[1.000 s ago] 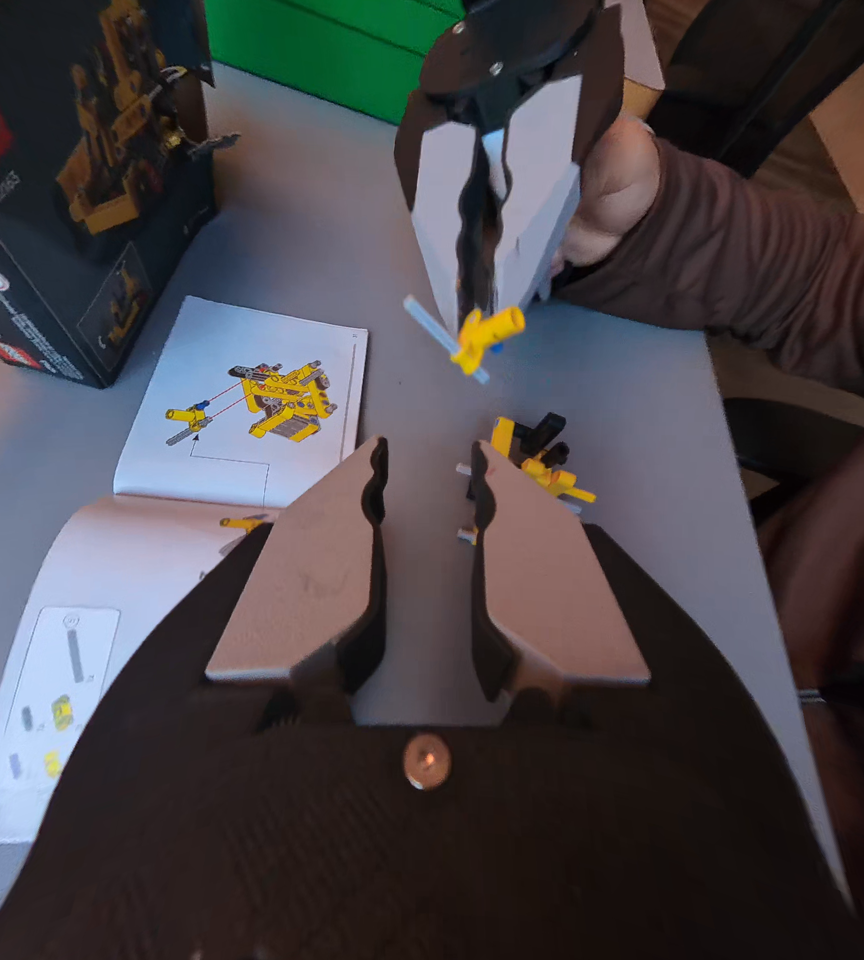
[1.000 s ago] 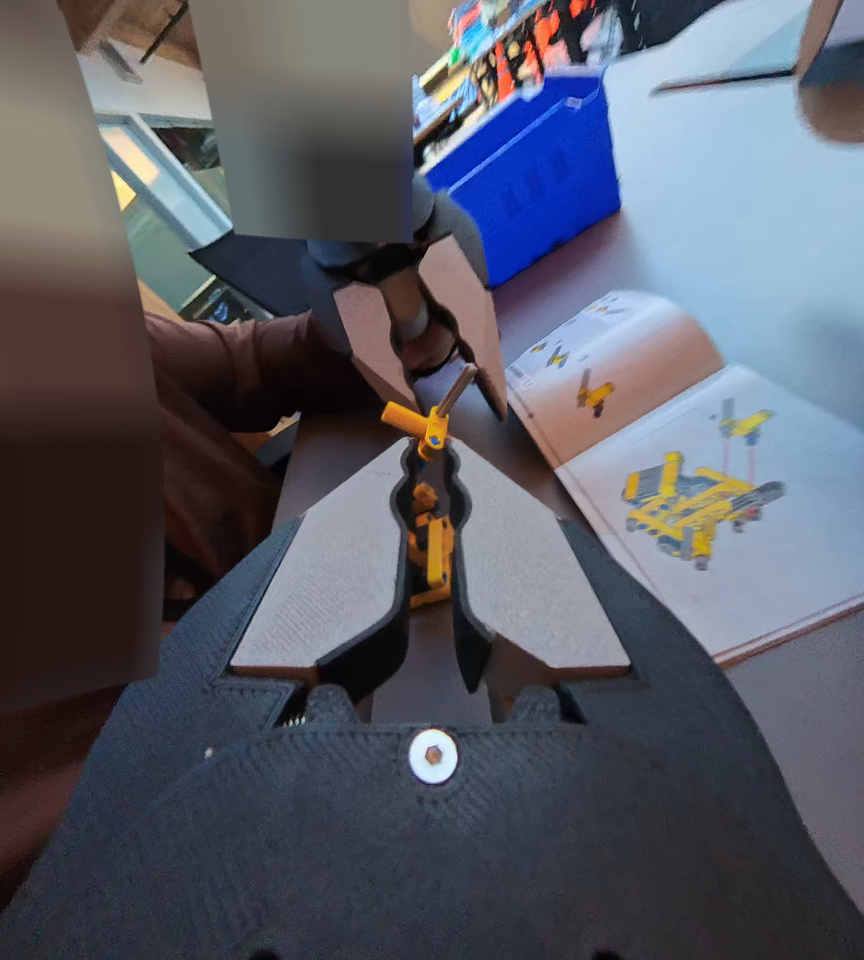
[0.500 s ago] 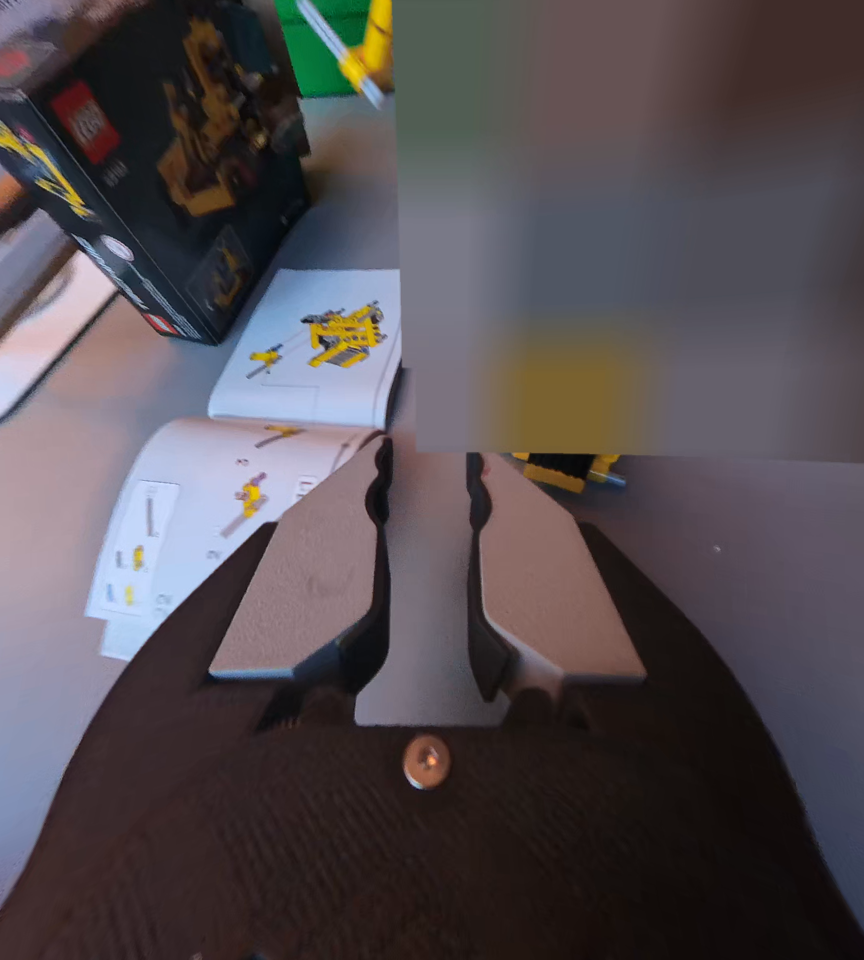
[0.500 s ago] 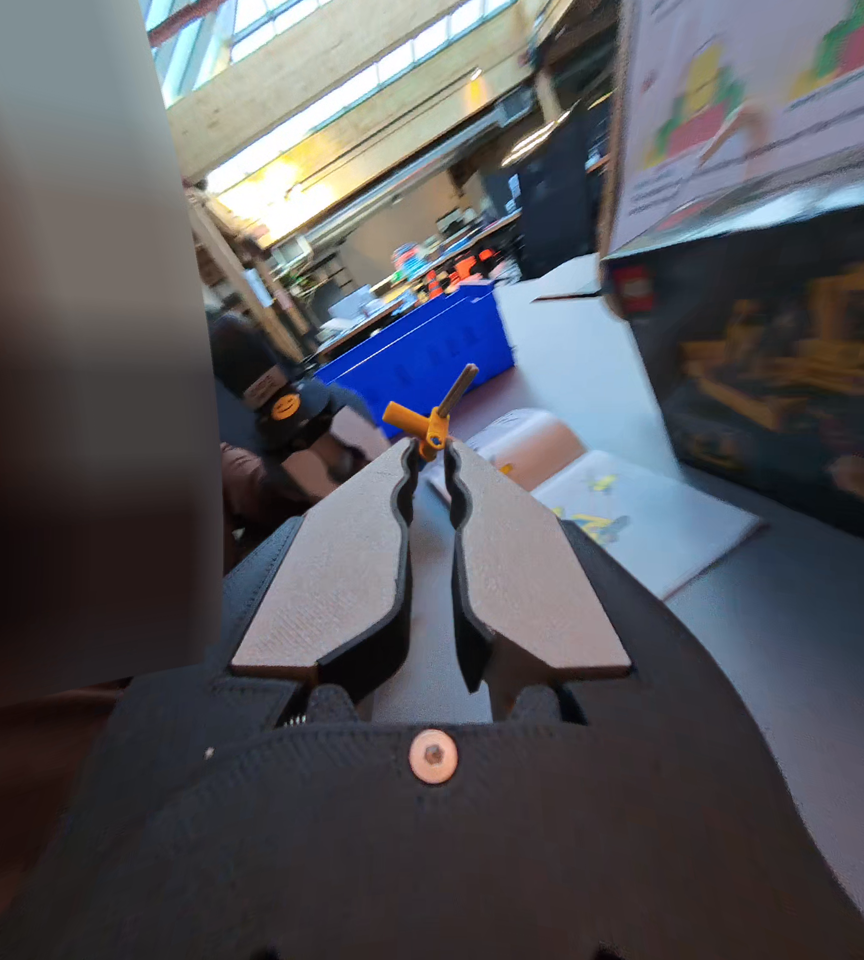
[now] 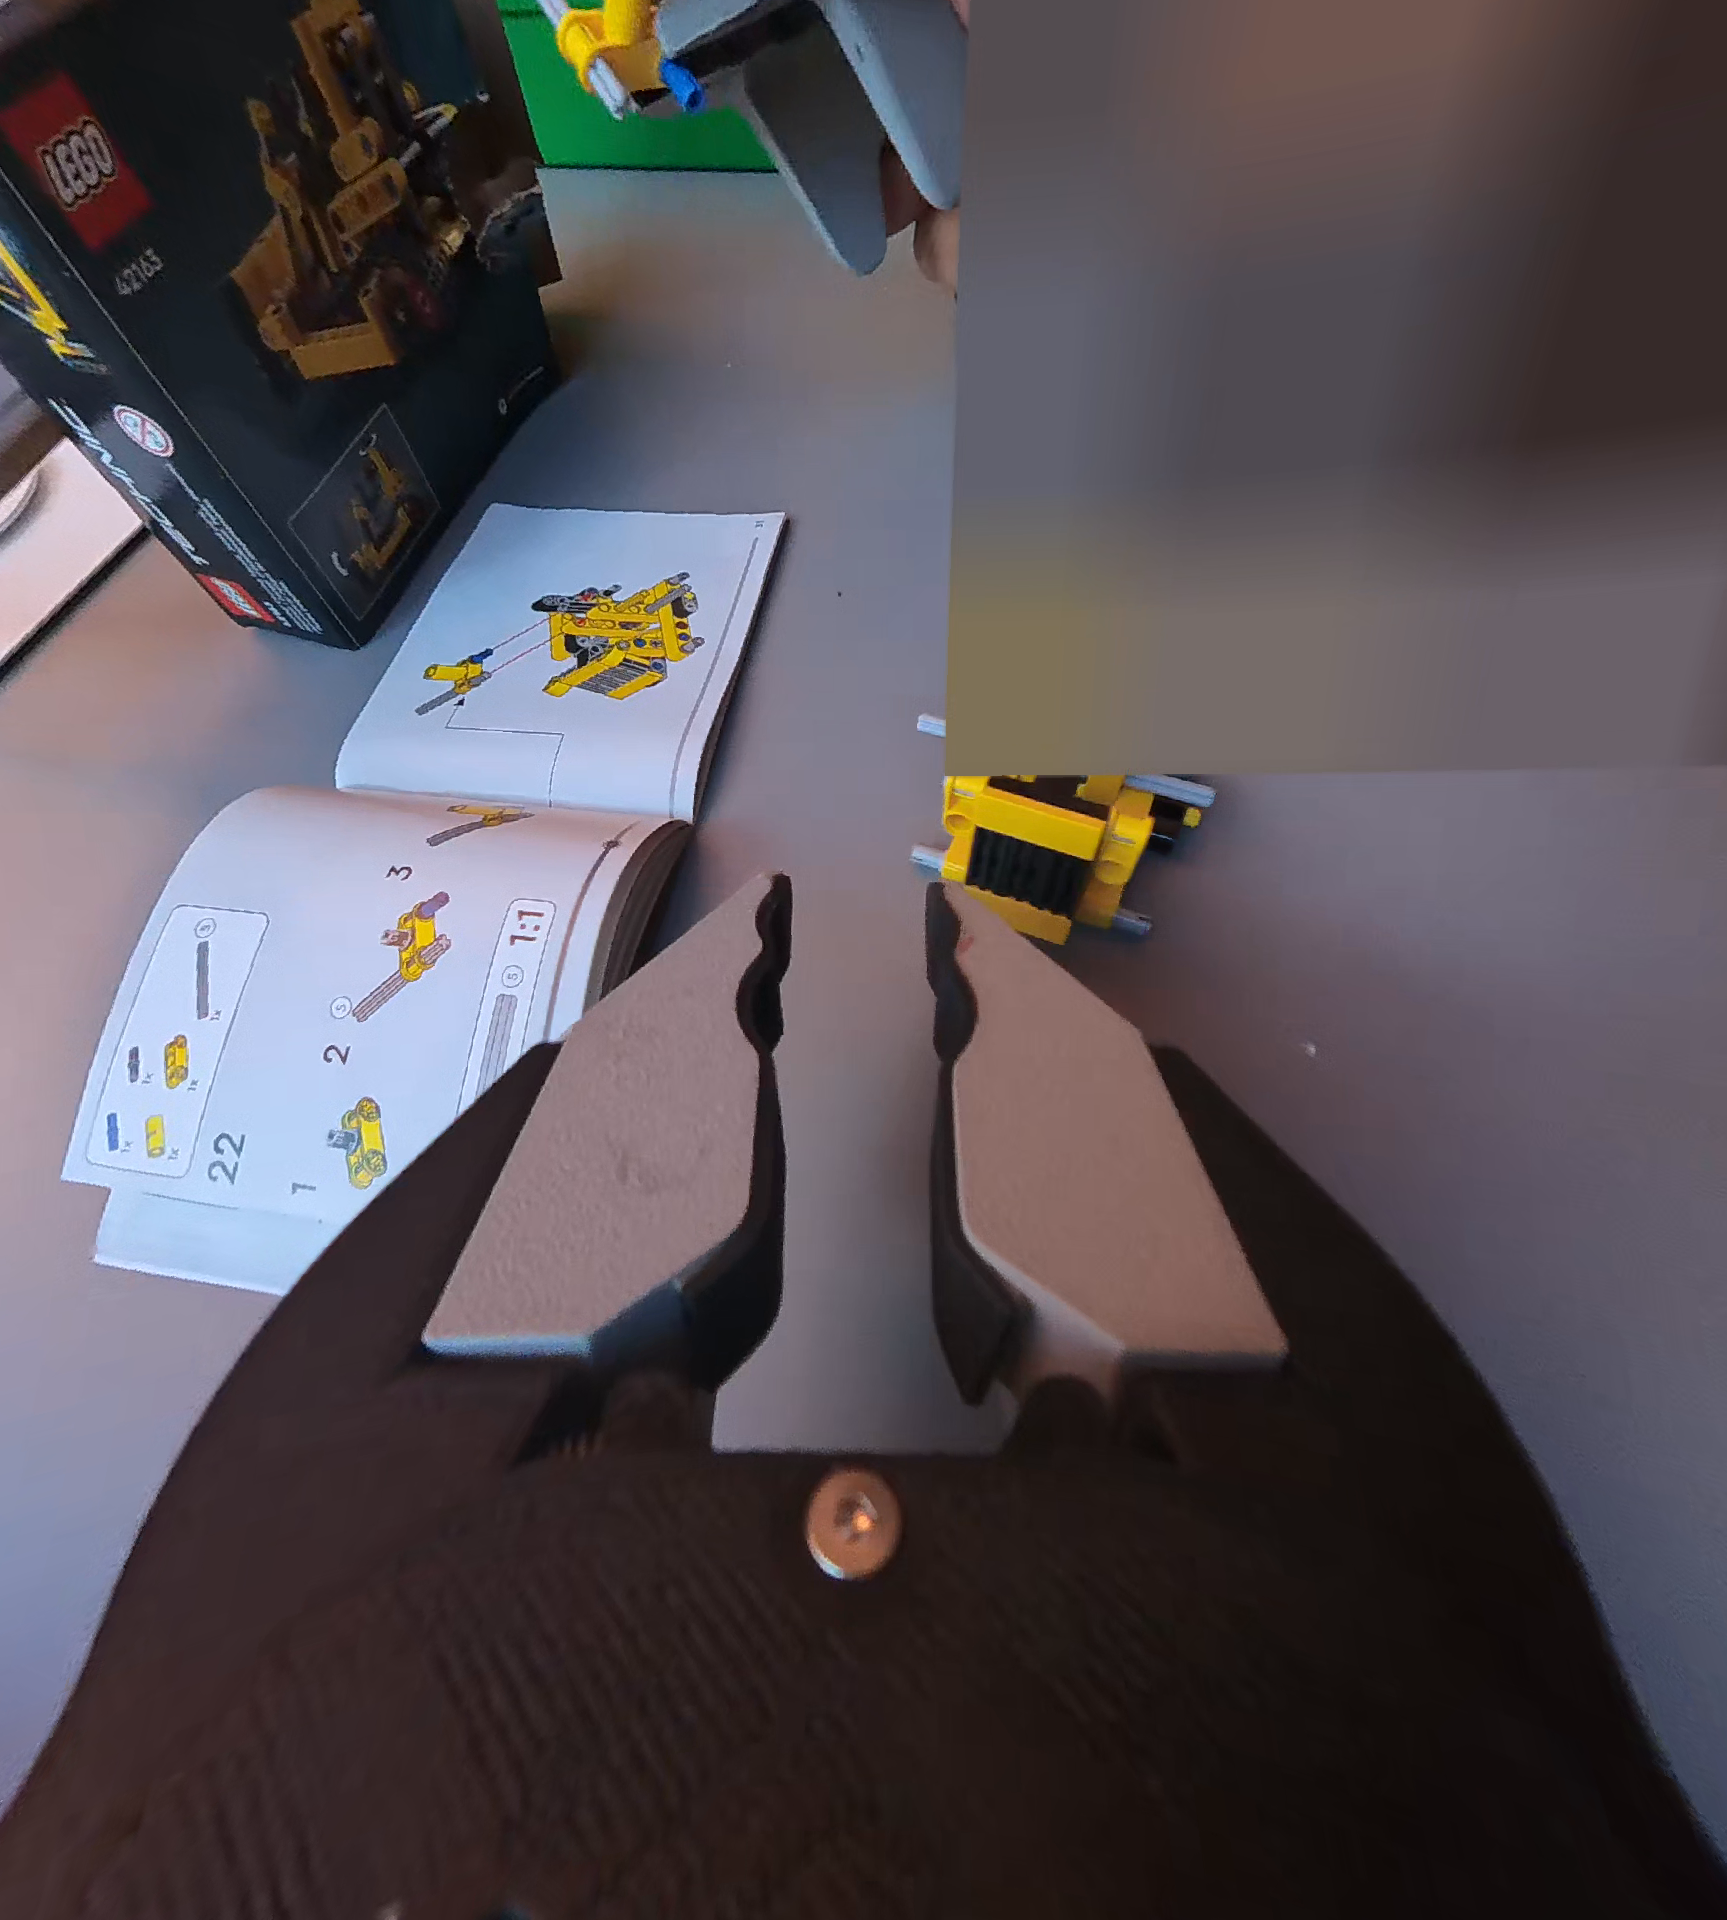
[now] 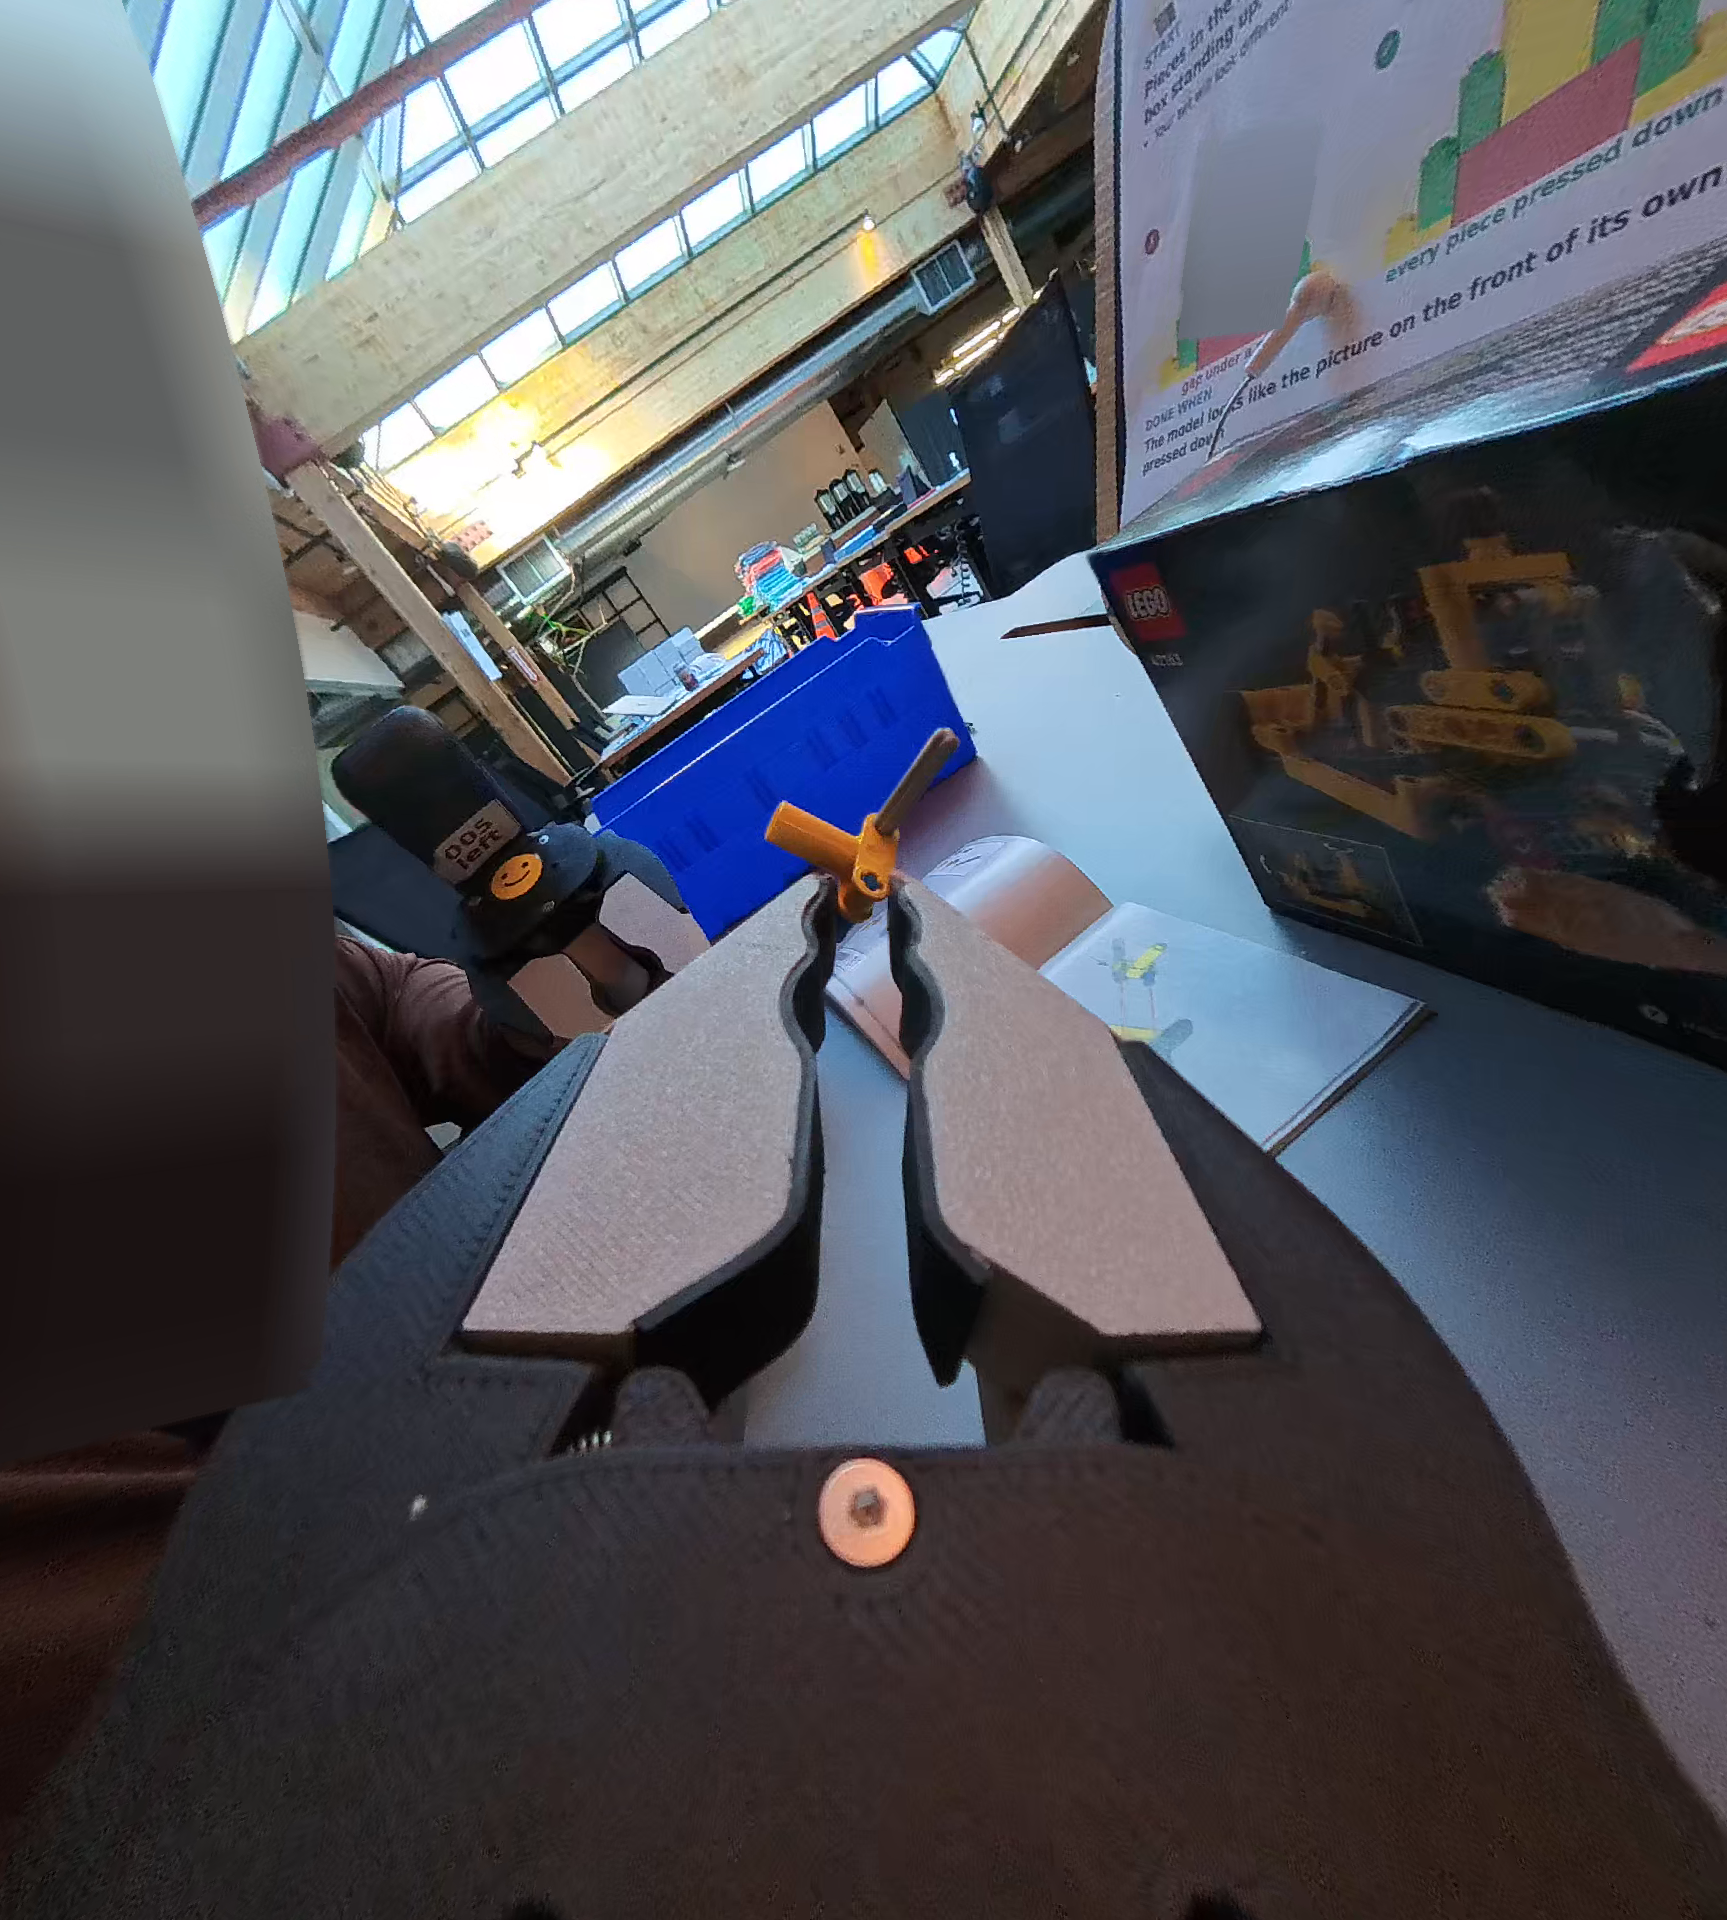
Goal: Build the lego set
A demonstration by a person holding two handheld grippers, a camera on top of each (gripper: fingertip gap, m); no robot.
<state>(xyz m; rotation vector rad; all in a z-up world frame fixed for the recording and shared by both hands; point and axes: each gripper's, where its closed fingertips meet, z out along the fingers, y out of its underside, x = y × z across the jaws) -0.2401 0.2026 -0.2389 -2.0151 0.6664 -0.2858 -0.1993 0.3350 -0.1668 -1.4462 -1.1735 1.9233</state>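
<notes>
On the grey desk (image 5: 1461, 1143), my empty, parted left fingers (image 5: 854, 914) should steady the yellow chassis (image 5: 1035, 852) at one o'clock while my right fingers (image 6: 857, 891) grip the axle connector (image 6: 854, 842).

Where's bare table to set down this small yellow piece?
Bare grey table lies right of the left tool, below the yellow model. Another strip runs between the instruction booklet and the model. Booklet and Lego box crowd the left.

Each claw (image 5: 854, 904) (image 6: 859, 888) has two grey wedge-shaped fingers (image 5: 630, 1122) with wavy black inner pads, set in a ribbed black printed body with one silver screw (image 5: 851, 1522) at its centre. The person wears a brown sleeve (image 6: 402, 1023).
</notes>
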